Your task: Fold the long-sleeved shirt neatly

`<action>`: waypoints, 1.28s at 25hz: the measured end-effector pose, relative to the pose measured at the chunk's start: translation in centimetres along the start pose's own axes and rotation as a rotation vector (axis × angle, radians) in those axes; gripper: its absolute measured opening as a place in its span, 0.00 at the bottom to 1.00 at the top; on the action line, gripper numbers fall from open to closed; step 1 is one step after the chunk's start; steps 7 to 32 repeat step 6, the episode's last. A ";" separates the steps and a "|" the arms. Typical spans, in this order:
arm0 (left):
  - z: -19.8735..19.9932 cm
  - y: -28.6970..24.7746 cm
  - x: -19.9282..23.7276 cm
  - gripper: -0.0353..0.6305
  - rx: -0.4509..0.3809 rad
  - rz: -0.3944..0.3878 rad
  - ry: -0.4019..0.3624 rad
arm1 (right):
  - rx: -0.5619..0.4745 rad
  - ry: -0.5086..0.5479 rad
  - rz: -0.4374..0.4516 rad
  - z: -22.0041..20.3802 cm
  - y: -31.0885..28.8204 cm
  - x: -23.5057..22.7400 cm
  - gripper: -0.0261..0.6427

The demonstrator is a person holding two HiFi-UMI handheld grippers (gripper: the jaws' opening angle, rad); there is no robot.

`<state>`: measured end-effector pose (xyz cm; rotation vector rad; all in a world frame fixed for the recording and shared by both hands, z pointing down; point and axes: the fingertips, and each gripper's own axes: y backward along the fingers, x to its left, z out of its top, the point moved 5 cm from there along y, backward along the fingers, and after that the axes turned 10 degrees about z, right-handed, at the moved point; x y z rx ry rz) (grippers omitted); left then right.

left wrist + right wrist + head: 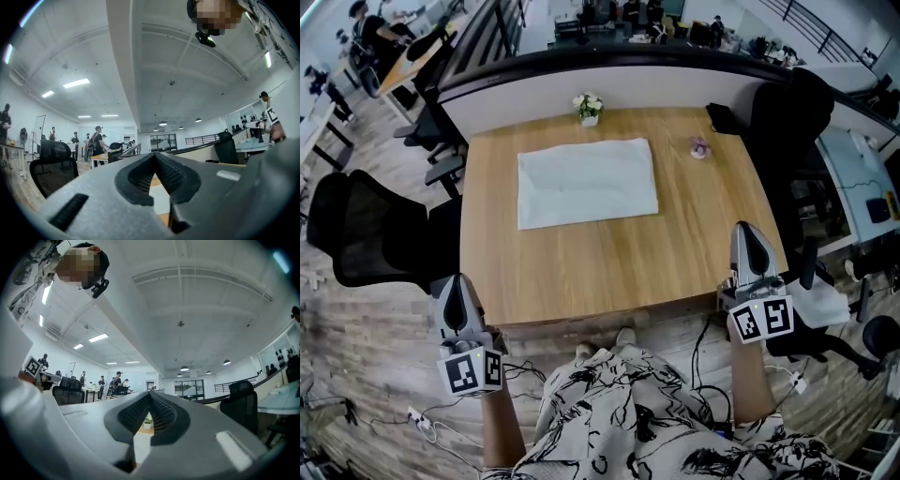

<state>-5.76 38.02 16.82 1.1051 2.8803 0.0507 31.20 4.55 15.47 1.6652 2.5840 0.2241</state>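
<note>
Black mesh chair (366, 234): stands left of the left gripper (457, 281), off the wooden table (609, 272). Left gripper: held at the table's near left corner, jaws fully together, nothing between them; its own view confirms the ribbed pads (168, 174) meeting at the tips. Long-sleeved shirt (586, 181): white, lying flat on the table as a neat rectangle, ahead and right of the left gripper, ahead and left of the right gripper (748, 230), well apart from both. Small flower pot (589, 107): at the far edge, beyond the shirt. Small purple item (700, 147): right of the shirt, ahead of the right gripper. Right gripper: at the table's near right edge, jaws closed tight and empty. Second black chair (792, 122): farther ahead and right of it.
</note>
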 end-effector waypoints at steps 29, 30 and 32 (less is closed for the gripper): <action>0.1 -0.1 -0.2 0.06 -0.002 0.001 0.001 | -0.002 -0.008 0.004 -0.1 -0.2 0.0 0.05; 0.1 -0.1 -0.2 0.06 -0.002 0.001 0.001 | -0.002 -0.008 0.004 -0.1 -0.2 0.0 0.05; 0.1 -0.1 -0.2 0.06 -0.002 0.001 0.001 | -0.002 -0.008 0.004 -0.1 -0.2 0.0 0.05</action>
